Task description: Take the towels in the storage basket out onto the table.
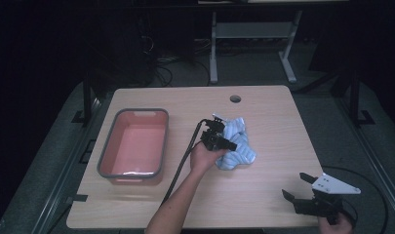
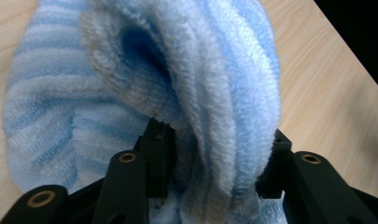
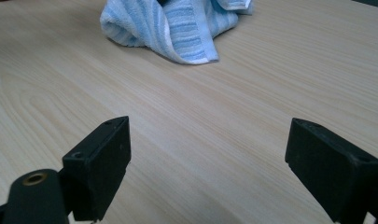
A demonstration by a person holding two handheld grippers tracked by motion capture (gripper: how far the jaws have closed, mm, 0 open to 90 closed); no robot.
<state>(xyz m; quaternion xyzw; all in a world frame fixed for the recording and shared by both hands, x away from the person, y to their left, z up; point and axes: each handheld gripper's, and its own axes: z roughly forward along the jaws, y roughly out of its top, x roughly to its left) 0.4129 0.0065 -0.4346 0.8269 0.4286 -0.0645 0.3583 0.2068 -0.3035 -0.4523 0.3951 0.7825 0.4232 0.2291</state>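
Note:
A blue-and-white striped towel (image 1: 243, 152) lies bunched near the middle of the wooden table (image 1: 263, 204). My left gripper (image 1: 232, 145), held in a hand, sits at the towel's left side. In the left gripper view its jaws (image 2: 214, 154) press on a thick raised fold of the towel (image 2: 130, 70), one jaw on each side. My right gripper (image 1: 295, 185) rests at the table's front right corner, well apart from the towel. It (image 3: 207, 154) stands open over bare wood, nothing between its fingers, with the towel (image 3: 182, 28) farther ahead.
A pink basin with a grey rim (image 1: 139, 111) stands on the left half of the table. A round cable hole (image 1: 235, 99) sits near the far edge. The left gripper's cable (image 1: 183, 161) trails toward the front edge. Dark floor and desk legs lie beyond.

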